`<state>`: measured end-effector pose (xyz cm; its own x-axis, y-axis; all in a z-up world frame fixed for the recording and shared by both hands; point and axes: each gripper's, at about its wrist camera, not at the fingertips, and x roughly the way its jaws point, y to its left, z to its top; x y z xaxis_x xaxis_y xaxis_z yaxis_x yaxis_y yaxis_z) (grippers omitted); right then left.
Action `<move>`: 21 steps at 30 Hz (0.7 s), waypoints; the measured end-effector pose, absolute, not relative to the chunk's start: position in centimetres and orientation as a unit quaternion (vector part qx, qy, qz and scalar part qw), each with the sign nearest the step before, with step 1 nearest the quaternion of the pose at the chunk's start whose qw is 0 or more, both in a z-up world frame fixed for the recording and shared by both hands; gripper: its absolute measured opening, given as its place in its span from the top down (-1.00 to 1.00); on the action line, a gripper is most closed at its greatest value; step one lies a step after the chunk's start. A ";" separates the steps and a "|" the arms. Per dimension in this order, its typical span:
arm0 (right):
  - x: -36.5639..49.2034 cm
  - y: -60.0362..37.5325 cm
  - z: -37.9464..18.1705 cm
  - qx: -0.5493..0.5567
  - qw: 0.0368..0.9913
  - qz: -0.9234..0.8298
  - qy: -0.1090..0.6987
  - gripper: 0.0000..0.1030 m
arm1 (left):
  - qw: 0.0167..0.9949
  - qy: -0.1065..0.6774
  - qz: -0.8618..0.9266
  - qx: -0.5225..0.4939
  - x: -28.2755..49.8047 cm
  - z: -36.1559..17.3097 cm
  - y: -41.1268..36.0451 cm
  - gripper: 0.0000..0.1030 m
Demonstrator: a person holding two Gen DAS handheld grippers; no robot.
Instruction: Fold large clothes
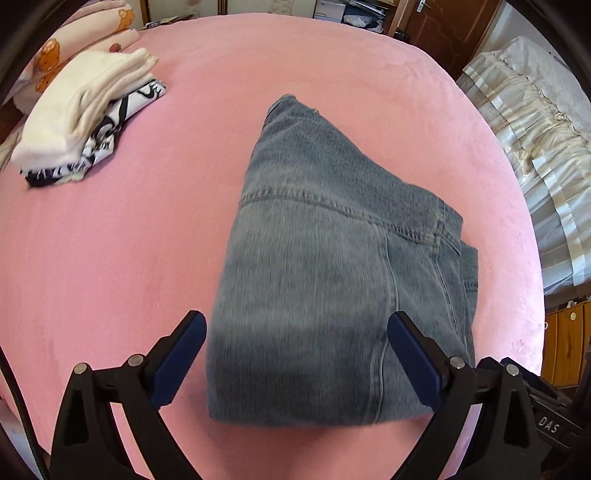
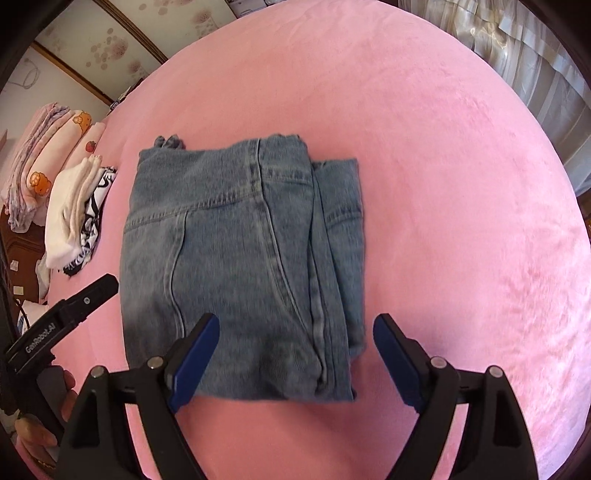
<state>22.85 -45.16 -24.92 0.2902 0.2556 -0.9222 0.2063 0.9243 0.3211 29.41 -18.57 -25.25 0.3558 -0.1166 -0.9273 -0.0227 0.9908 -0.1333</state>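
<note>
A pair of blue jeans (image 1: 317, 277) (image 2: 240, 258) lies folded into a thick rectangle on the pink bed cover (image 1: 110, 258) (image 2: 461, 221). My left gripper (image 1: 295, 319) hangs above the packet's near edge. Its jaws stand wide apart, nothing is held between the blue pads, and the denim lies flat below. My right gripper (image 2: 296, 319) hovers over the same near edge, toward the packet's right side, also open and holding nothing. In the right wrist view, one of the left gripper's black fingers (image 2: 99, 288) shows at the left of the jeans, with a person's hand (image 2: 44, 435) below it.
A stack of folded clothes (image 1: 81, 114) (image 2: 74, 214), cream on top of black-and-white print, sits at the far left of the bed. Cartoon-print bedding (image 1: 92, 26) (image 2: 48, 155) lies behind it. Cream satin bedding (image 1: 535, 129) is at the right, near a wooden cabinet (image 1: 565, 343).
</note>
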 end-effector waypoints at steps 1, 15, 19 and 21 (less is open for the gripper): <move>22.5 -45.1 -24.9 0.191 0.779 0.017 0.597 -0.67 | 0.820 0.569 -0.023 -0.056 28.7 -25.1 -18.5 -0.90; 15.5 -43.0 -18.3 0.167 0.777 0.008 0.607 -0.67 | 0.809 0.588 0.002 -0.002 18.9 -18.4 -16.1 -0.90; 13.7 -42.1 -14.8 0.169 0.785 -0.010 0.596 -0.67 | 0.821 0.571 0.001 0.007 16.9 -14.3 -15.4 -0.90; 13.3 -41.8 -13.2 0.169 0.792 -0.008 0.587 -0.77 | 0.826 0.563 0.001 -0.006 16.3 -12.4 -14.8 -0.99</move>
